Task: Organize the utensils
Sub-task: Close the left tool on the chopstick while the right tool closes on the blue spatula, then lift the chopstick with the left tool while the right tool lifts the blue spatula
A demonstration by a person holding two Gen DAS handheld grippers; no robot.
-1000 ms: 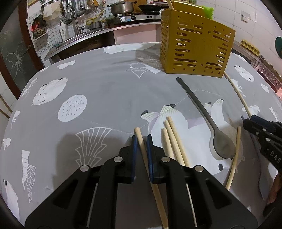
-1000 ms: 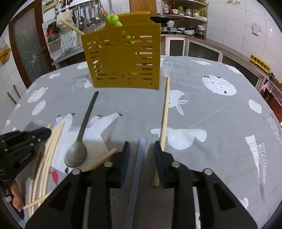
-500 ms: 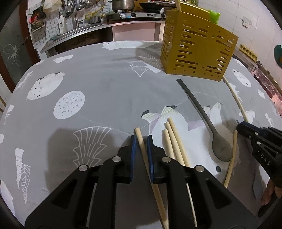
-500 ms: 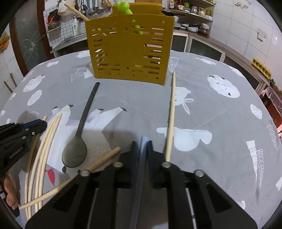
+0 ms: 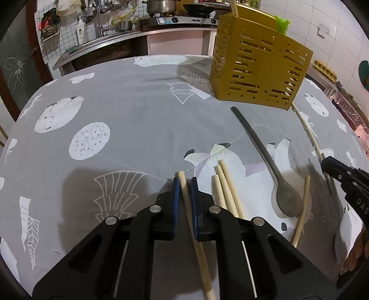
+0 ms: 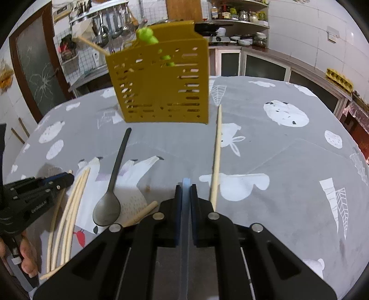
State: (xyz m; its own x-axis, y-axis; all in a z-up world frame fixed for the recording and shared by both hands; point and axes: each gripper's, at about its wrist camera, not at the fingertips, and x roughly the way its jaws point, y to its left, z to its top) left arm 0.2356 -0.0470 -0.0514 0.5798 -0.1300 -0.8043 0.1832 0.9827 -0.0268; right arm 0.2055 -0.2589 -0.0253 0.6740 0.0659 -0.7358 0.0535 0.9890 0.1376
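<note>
My left gripper (image 5: pixel 183 182) is shut on a wooden chopstick (image 5: pixel 184 184) just above the grey cloth. Three more chopsticks (image 5: pixel 224 187) lie just to its right. A dark metal spoon (image 5: pixel 265 157) lies further right, and a chopstick (image 5: pixel 302 207) beside its bowl. My right gripper (image 6: pixel 185 187) is shut on a flat grey-blue utensil handle (image 6: pixel 185 219) and is lifted off the cloth. A long chopstick (image 6: pixel 216 154) lies to its right. The yellow slotted utensil holder (image 6: pixel 161 85) stands ahead, with a green utensil (image 6: pixel 146 34) and a chopstick in it.
The round table (image 5: pixel 126 120) has a grey patterned cloth. A kitchen counter with a sink and a stove (image 5: pixel 161 18) runs behind it. The other gripper shows at each view's edge, the right one (image 5: pixel 346 180) and the left one (image 6: pixel 34 191).
My right gripper closed on the grey-blue handle and lifted it off the cloth. My left gripper stayed shut on its chopstick and rose slightly.
</note>
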